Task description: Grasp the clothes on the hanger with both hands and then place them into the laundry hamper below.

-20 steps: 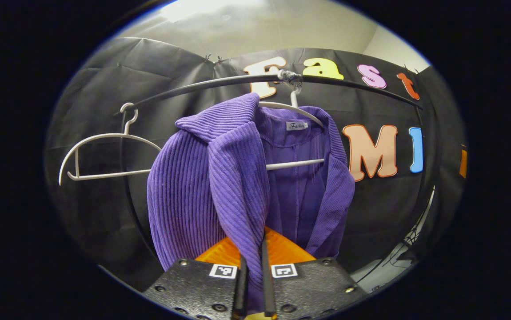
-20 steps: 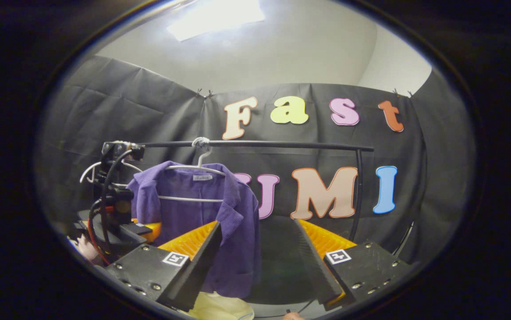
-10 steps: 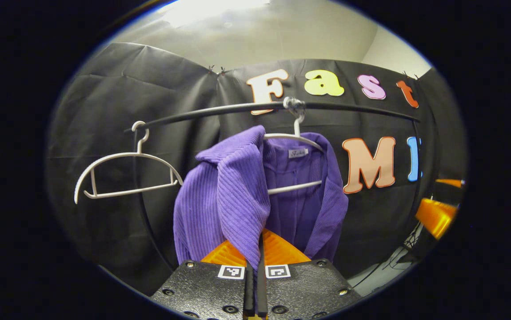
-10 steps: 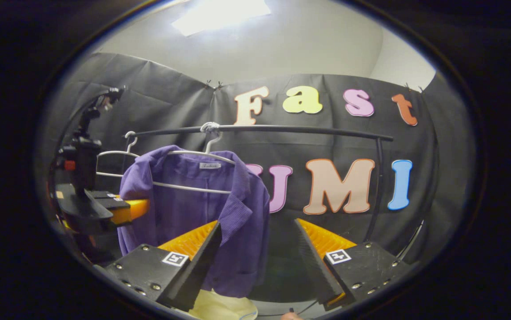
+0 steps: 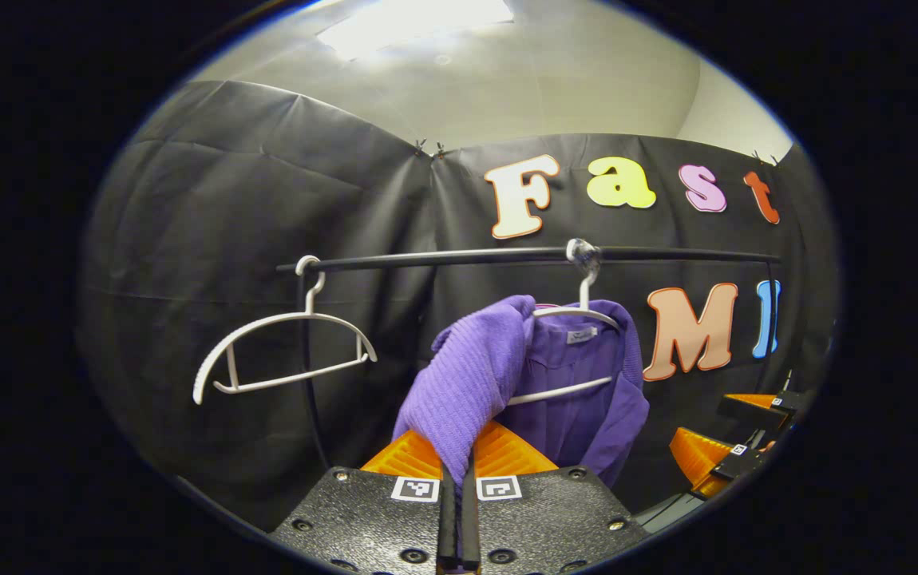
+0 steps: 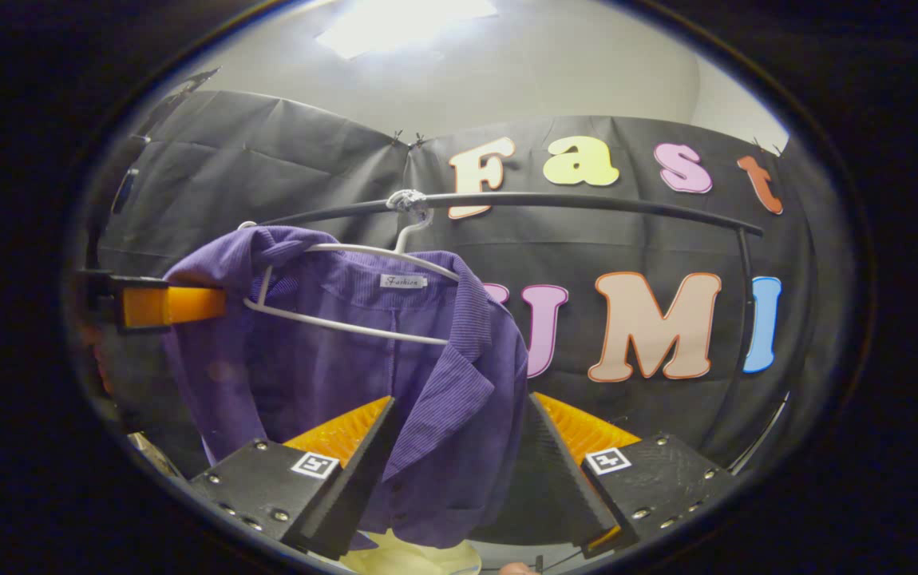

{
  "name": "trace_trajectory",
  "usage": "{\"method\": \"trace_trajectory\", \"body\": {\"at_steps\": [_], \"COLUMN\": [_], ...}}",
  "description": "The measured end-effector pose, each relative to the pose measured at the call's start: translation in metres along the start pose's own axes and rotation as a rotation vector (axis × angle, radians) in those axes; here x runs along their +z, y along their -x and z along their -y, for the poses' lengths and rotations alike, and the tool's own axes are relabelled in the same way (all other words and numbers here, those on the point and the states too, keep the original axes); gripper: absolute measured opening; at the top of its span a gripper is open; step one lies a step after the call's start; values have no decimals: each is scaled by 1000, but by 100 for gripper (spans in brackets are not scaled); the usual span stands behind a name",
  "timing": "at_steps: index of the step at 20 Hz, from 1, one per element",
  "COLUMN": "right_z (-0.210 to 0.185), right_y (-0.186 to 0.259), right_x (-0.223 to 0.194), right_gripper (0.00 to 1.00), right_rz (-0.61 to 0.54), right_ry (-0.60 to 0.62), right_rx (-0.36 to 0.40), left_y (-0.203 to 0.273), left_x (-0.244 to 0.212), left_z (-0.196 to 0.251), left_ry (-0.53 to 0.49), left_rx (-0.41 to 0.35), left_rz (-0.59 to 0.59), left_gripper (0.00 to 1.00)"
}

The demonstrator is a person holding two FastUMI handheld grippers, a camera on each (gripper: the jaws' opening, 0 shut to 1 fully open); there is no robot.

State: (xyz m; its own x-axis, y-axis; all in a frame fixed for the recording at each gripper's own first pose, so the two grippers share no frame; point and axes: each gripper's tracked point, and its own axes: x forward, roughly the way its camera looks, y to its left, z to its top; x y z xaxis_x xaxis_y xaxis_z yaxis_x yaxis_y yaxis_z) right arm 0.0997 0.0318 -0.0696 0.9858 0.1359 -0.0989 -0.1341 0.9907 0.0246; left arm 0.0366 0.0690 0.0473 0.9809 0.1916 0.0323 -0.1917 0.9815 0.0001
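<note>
ok so my left gripper (image 5: 459, 511) has its fingers clamped on a fold of the purple jacket (image 6: 363, 351), the shoulder/collar bit on that side, which is pulled off the white hanger (image 6: 347, 319) toward the cam. Rest of the jacket hangs on the hanger from the black rail (image 6: 555, 204).

Right gripper (image 6: 459, 471) is wide open, nothing in it. The jacket's free front edge + lapel hangs straight ahead btwn the two fingers, running top to bottom, so imo the next move is just push fwd and close on that edge. Can't tell how deep the cloth sits btwn the fingers tho, fisheye makes that hard to judge.

Hamper: there's something pale yellow (image 6: 411, 555) at the bottom under the jacket, cut off, can't say what it is. There's also a spare empty hanger (image 5: 283, 359) on the rail, well clear of the jacket.
</note>
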Motion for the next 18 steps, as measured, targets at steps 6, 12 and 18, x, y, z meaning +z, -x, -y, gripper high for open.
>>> {"method": "trace_trajectory", "body": {"at_steps": [6,12,18], "right_z": [-11,-23,-17], "right_y": [-40,-80,-109], "right_x": [-1,1,-23], "right_gripper": [94,96,96], "right_rz": [8,14,-46], "right_ry": [29,37,40], "right_rx": [7,-19,-86], "left_y": [1,-2,-4], "left_x": [17,29,37], "left_z": [-20,-31,-46], "left_ry": [-13,-11,-22], "left_rx": [53,88,124], "left_rz": [22,36,47], "left_gripper": [3,3,3]}}
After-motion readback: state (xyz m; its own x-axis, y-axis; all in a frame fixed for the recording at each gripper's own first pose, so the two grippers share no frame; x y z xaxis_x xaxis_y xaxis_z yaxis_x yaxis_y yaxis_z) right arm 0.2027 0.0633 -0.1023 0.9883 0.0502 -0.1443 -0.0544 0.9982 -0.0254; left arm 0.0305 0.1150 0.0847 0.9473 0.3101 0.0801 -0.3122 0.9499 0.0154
